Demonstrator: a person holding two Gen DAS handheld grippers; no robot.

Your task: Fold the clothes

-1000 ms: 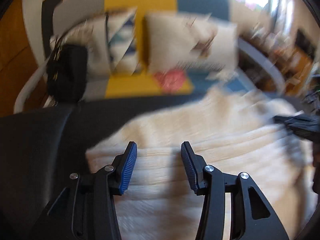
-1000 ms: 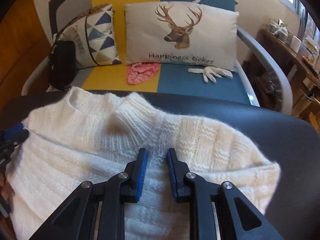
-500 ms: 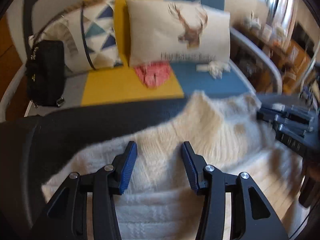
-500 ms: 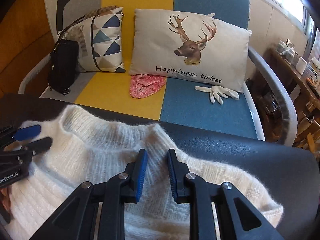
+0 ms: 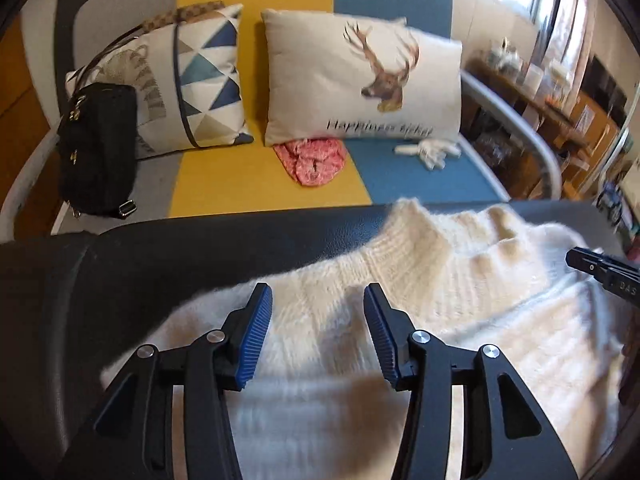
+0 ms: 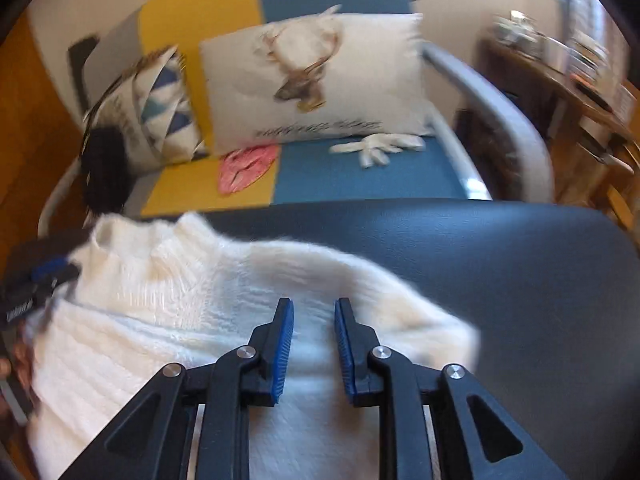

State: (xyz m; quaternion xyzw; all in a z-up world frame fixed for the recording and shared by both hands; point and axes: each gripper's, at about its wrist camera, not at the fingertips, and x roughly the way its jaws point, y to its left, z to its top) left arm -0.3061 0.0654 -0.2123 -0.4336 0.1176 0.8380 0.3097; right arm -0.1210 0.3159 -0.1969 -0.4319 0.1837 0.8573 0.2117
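Note:
A cream knitted sweater [image 5: 460,292] lies spread on a black padded surface [image 5: 160,264], its ribbed collar [image 5: 408,236] pointing towards the sofa. My left gripper [image 5: 317,292] is open and hovers over the sweater's left shoulder edge with nothing between its blue pads. In the right wrist view the sweater [image 6: 168,304] fills the lower left. My right gripper [image 6: 314,304] hangs over its right shoulder with a narrow gap between the pads and no cloth pinched. Each gripper's tip shows at the edge of the other's view: the right gripper [image 5: 600,272], the left gripper [image 6: 40,280].
Behind the black surface [image 6: 480,260] stands a yellow and blue sofa [image 5: 260,184] with a deer cushion [image 5: 360,80], a triangle-pattern cushion [image 5: 200,72], a black bag [image 5: 96,148], a pink cloth [image 5: 312,156] and a white glove [image 5: 428,152]. Wooden shelves [image 5: 560,120] stand at the right.
My right gripper has swung to the right, so the sweater sits further left in its blurred view. My left gripper has shifted towards the sweater's left shoulder. Both gaps look the same.

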